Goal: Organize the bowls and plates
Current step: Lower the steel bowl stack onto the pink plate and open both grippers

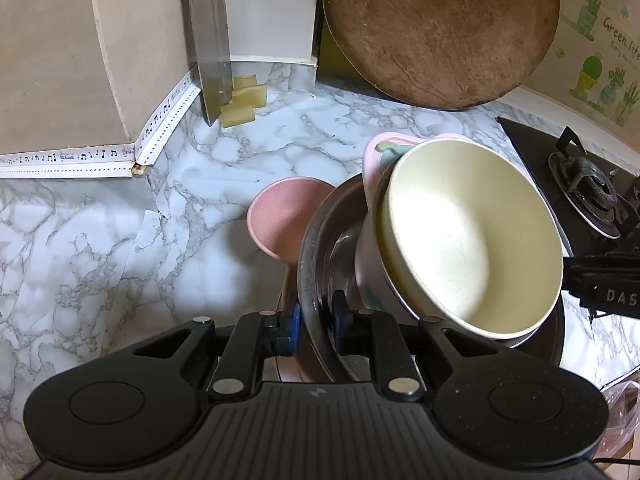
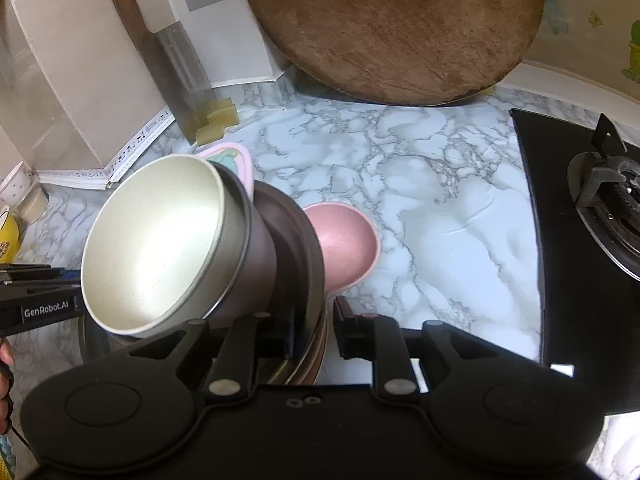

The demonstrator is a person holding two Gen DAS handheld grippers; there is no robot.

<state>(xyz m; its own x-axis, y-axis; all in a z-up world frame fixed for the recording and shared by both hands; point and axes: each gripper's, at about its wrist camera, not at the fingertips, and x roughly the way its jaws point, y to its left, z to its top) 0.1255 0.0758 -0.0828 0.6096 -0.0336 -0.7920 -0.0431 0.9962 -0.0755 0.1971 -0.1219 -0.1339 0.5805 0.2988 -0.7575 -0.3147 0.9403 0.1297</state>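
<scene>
left gripper (image 1: 316,326) clamps steel plate (image 1: 310,248) rim | right gripper (image 2: 314,334) probably loosened (cream bowl (image 2: 156,248) stacked)

I am working over a marble-patterned countertop (image 1: 100,240), where a round wooden cutting board (image 1: 440,32) is leaning against the back wall, a cleaver (image 2: 176,68) is standing beside it and a black gas stove (image 2: 592,248) is sitting to my right.

The cream bowl (image 1: 472,236) hides most of the pink cup (image 1: 370,256) it sits in. That stack covers the far side of the steel plate (image 1: 316,248) and part of the pink bowl (image 1: 280,218). The frame cuts off the stove (image 1: 580,184) and the chopping board (image 1: 440,32).
</scene>
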